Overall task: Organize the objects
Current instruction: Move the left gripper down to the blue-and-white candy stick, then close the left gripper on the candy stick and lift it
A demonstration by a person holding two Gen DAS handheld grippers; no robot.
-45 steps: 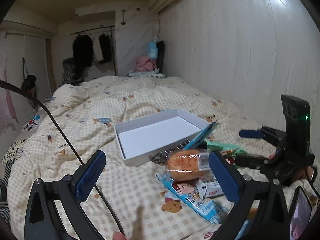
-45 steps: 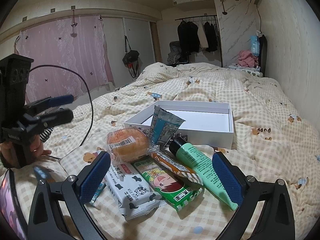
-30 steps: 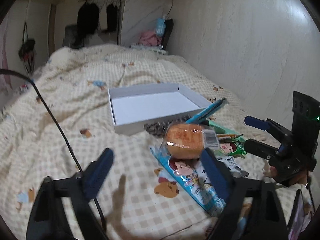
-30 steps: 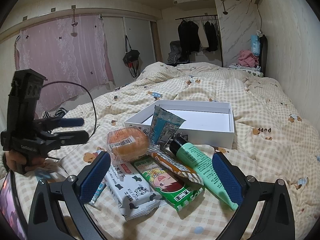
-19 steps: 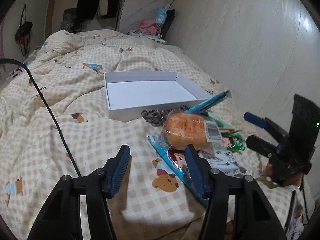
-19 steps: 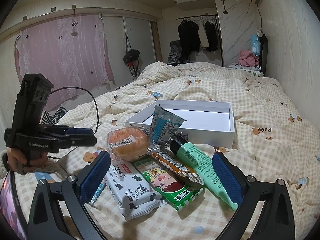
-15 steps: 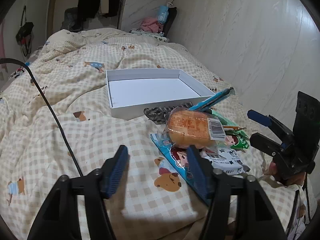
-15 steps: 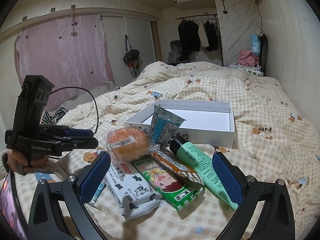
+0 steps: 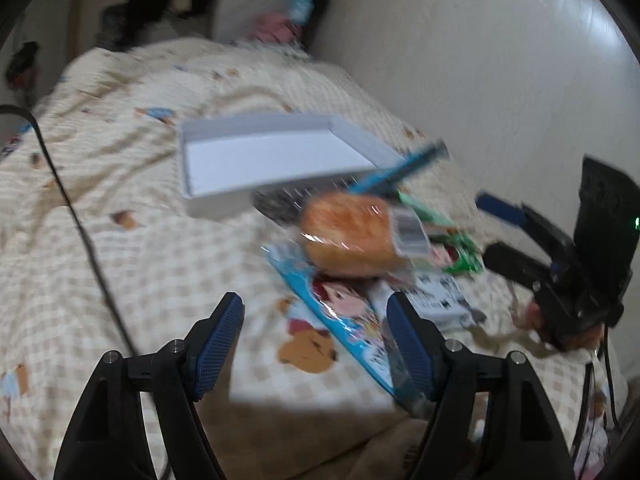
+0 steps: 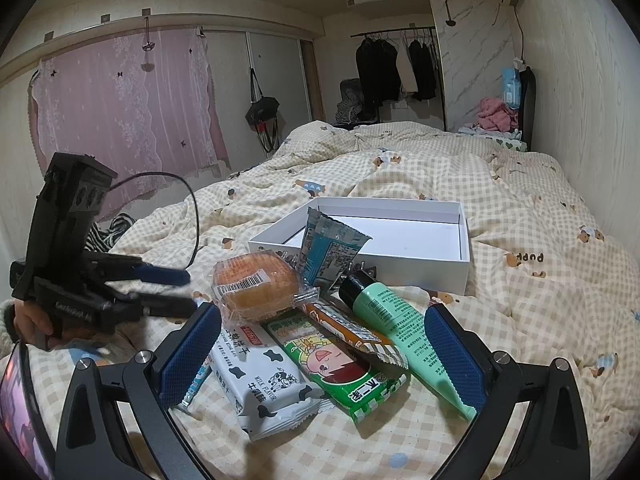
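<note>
My left gripper (image 9: 316, 344) has tipped down toward the snack pile near the bed's wall edge, jaws opening with nothing inside; my right gripper (image 10: 320, 356) waits wide apart; the bread bun (image 10: 256, 284) looks next for the white box (image 10: 464, 268).

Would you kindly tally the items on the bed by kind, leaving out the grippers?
Boxes: 1, the white box.
Buns: 1, the wrapped bun.
Tubes: 1, the green tube.
Flat snack packets: 5, including the cow-print packet.
Total: 8.
</note>
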